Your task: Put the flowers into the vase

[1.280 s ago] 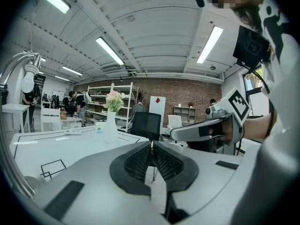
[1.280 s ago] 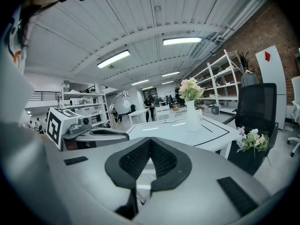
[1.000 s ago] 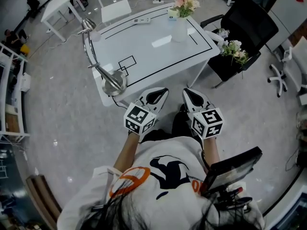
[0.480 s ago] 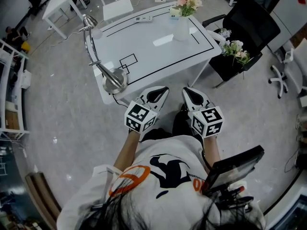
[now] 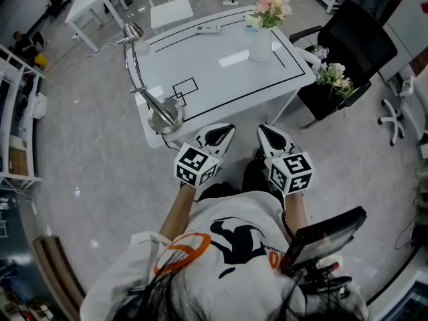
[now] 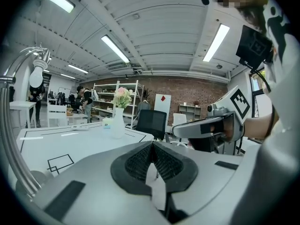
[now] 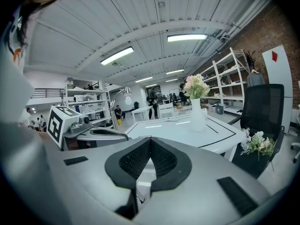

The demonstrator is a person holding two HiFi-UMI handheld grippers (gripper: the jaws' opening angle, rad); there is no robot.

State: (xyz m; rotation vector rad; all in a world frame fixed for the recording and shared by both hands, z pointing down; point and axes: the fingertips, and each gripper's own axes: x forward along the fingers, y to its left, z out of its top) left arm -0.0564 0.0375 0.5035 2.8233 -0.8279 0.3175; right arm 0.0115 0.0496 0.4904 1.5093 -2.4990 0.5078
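Note:
A white vase [image 5: 260, 44] with pink flowers [image 5: 271, 5] in it stands at the far right of the white table [image 5: 214, 65]. It also shows as the vase [image 6: 117, 125] in the left gripper view and the vase [image 7: 198, 115] in the right gripper view. A loose bunch of white flowers [image 5: 332, 75] lies on a black chair [image 5: 348, 42] right of the table; the bunch [image 7: 256, 143] is low at right in the right gripper view. My left gripper [image 5: 229, 128] and right gripper [image 5: 261, 129] hover side by side before the table's near edge. Both are shut and hold nothing.
A chrome desk lamp [image 5: 162, 116] stands on the table's near left corner, its arm arching over the left edge. A remote [image 5: 204, 29] lies at the far edge. White tables and a chair stand behind, and an office chair [image 5: 401, 105] is at right.
The head view has drifted, so table and vase sit a little further right and lower in the frame. Both grippers stay where they were, shut.

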